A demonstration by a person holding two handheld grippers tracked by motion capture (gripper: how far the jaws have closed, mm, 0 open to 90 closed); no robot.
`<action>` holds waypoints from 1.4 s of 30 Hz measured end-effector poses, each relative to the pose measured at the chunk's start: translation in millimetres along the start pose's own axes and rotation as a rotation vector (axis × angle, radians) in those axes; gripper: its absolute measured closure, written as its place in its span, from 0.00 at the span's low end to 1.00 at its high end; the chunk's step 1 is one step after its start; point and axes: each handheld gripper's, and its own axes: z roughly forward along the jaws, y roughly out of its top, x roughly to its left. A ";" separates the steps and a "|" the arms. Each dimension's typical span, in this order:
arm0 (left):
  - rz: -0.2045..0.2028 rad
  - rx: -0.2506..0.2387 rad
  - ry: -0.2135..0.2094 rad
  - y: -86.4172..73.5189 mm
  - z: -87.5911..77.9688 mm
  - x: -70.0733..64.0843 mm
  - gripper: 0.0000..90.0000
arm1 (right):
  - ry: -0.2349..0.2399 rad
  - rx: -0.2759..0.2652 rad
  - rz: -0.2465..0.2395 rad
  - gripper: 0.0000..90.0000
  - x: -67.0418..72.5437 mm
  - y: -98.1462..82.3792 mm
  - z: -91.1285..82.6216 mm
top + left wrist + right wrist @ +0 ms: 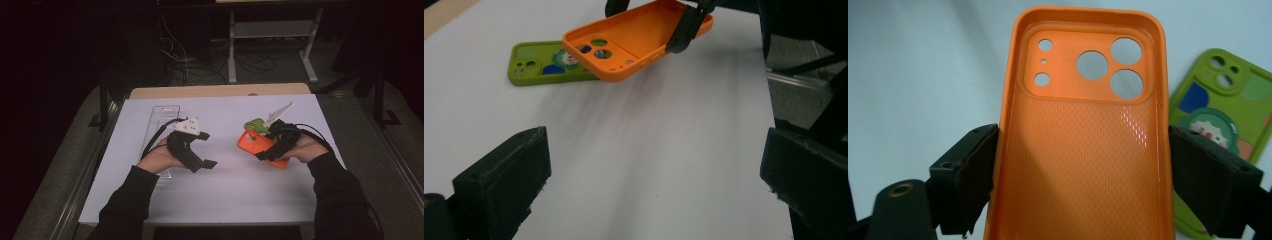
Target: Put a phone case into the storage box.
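While the right hand-held gripper [1083,180] clamps the orange phone case [1083,130] by its long edges, seemingly just clear of the worktop [225,190], the left hand-held gripper [654,175], at nine o'clock, gapes empty.

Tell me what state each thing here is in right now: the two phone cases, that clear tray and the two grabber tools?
Orange phone case: lifted off the table, hollow side up, clamped across its width.
Green phone case: lying flat on the table, untouched.
Clear tray: lying flat beside the left hand.
Right gripper: shut on the orange phone case.
Left gripper: open, holding nothing.
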 end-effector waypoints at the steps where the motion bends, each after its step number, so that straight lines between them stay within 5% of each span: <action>1: 0.001 0.003 -0.005 -0.3 1.4 -0.8 0.00 | 0.006 0.000 -0.024 0.17 0.6 0.0 1.4; 22: 0.073 0.052 -0.088 0.8 10.4 -18.7 0.00 | 0.192 0.089 -0.294 0.17 49.1 18.0 39.8; 31: 0.104 0.094 -0.118 -1.3 19.4 -21.2 0.00 | 0.248 0.069 -0.357 0.17 65.7 26.5 38.8; 42: 0.119 0.164 -0.155 -7.0 33.3 -25.2 0.00 | 0.252 0.058 -0.405 0.17 79.7 33.4 35.6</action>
